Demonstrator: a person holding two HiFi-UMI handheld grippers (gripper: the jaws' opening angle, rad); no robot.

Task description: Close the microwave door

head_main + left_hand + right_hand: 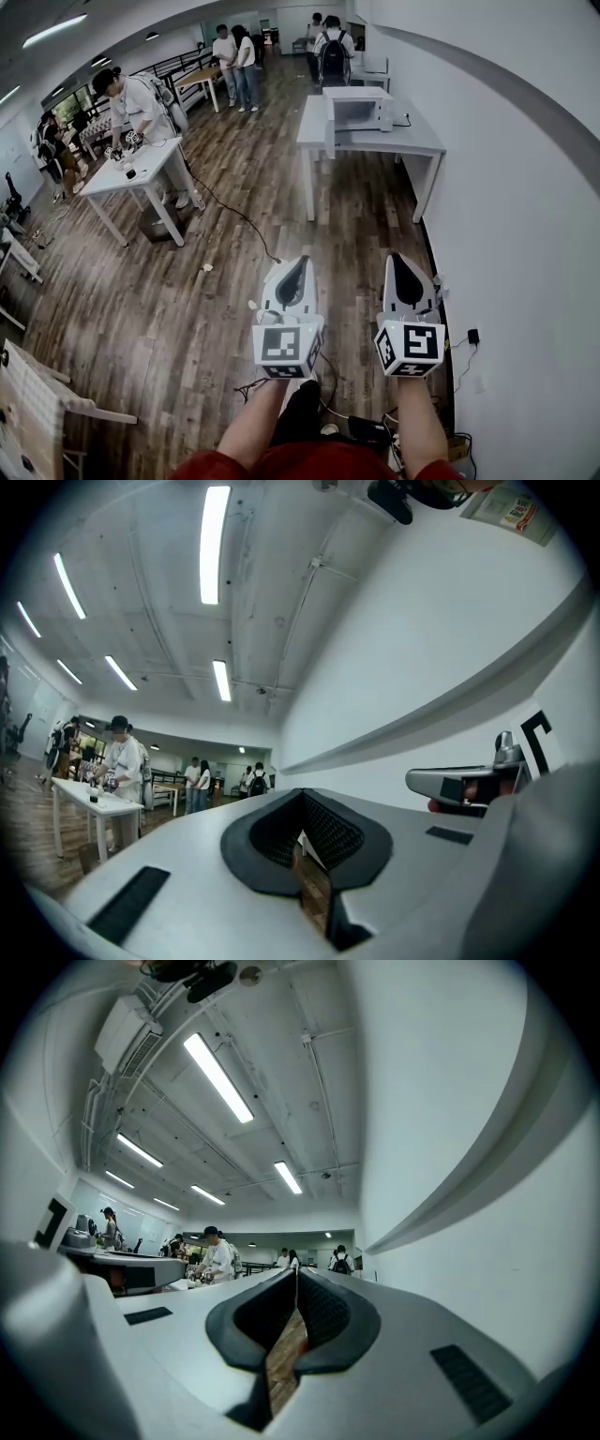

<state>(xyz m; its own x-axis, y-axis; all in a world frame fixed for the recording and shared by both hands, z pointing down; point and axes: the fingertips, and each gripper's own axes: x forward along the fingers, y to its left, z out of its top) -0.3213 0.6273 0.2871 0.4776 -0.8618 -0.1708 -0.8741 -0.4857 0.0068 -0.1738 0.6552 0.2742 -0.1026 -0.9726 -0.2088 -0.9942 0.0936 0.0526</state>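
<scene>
A white microwave (359, 111) stands on a grey table (420, 142) far ahead by the right wall, its door (329, 138) swung open toward me. Both grippers are held out side by side over the wooden floor, well short of that table. My left gripper (302, 261) is shut with nothing in it, and so is my right gripper (397, 258). In the left gripper view the jaws (302, 797) meet at their tips, and the right gripper (469, 782) shows beside them. In the right gripper view the jaws (295, 1274) also meet.
A white table (141, 173) with a person working at it stands at the left. Several people stand further back in the room. A black cable (234, 214) runs across the floor, and a plug (472, 336) sits in the right wall beside me.
</scene>
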